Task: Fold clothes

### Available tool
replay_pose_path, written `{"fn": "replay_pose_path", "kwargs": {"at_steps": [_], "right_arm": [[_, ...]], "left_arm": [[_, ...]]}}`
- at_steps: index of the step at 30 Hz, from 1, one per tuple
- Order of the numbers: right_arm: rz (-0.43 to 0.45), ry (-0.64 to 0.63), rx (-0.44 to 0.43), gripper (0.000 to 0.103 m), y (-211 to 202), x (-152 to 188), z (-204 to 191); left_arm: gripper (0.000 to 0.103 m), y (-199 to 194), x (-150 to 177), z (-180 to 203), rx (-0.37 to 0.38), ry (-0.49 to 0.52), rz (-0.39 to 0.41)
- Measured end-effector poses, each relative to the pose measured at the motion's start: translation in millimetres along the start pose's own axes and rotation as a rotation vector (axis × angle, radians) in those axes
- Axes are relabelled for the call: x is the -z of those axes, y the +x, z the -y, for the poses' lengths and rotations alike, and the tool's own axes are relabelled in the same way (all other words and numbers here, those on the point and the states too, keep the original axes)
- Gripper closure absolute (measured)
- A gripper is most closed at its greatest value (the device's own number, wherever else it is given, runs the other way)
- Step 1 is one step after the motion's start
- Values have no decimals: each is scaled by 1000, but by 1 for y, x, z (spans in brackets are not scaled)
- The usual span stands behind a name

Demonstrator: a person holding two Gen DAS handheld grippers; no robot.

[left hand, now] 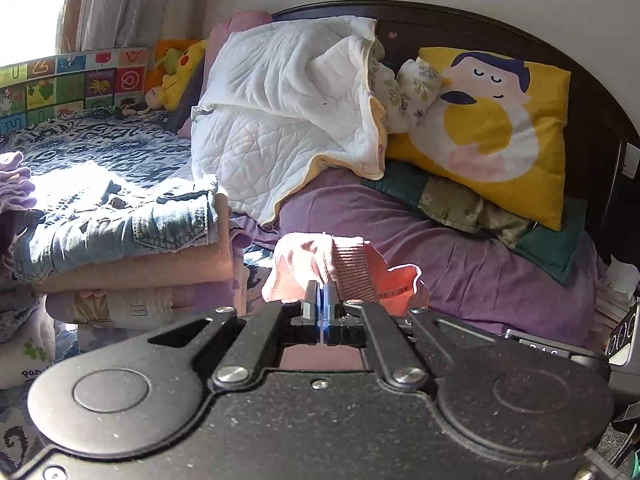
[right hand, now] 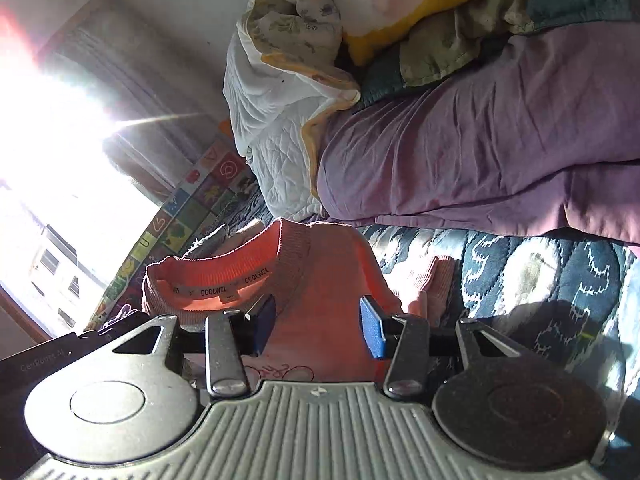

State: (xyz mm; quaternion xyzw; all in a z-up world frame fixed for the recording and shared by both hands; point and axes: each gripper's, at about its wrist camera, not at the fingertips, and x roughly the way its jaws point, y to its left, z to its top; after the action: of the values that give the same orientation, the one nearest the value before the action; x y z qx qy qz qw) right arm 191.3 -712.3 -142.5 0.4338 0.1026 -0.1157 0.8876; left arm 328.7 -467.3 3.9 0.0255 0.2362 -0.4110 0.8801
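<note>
The pink sweater (right hand: 320, 280) is a knit top in salmon-pink, with a ribbed round collar and a woven tape label inside the neck reading "CCQLWZ1". In the right wrist view it hangs lifted, neck opening toward the camera, sunlight glowing through the fabric; a ribbed cuff of one sleeve (right hand: 436, 276) droops beside the body, and a faint line drawing shows on the chest low in the frame. It hangs over the blue patterned bedspread (right hand: 540, 276), just in front of the purple duvet (right hand: 480, 152).

The left gripper (left hand: 320, 298) has its blue pads pressed together on a ribbed band of the sweater (left hand: 352, 268), which bunches up right ahead of the fingertips. The right gripper (right hand: 318, 326) stands with its blue pads wide apart, the sweater's front between and behind them; whether either pad touches the cloth is hard to say from this angle.

Left of the sweater, in the left wrist view, sits a stack of folded clothes (left hand: 132, 248) with jeans on top. Beyond the sweater lie a white quilted blanket (left hand: 280, 112) and, to its right, a yellow cartoon pillow (left hand: 492, 132) against the dark headboard (left hand: 440, 28).
</note>
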Motion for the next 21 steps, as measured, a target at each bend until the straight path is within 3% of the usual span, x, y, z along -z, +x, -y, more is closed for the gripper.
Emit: {"fn": "replay_pose_path", "kwargs": {"at_steps": [9, 13, 21], "right_arm": [[-63, -213, -263, 55, -25, 24, -82], [-124, -243, -350, 50, -15, 47, -118], [-253, -285, -468, 49, 19, 112, -193]], "left_arm": [[103, -125, -23, -27, -43, -93, 185], [103, -159, -38, -53, -124, -90, 217], [103, -203, -76, -123, -353, -77, 211]]}}
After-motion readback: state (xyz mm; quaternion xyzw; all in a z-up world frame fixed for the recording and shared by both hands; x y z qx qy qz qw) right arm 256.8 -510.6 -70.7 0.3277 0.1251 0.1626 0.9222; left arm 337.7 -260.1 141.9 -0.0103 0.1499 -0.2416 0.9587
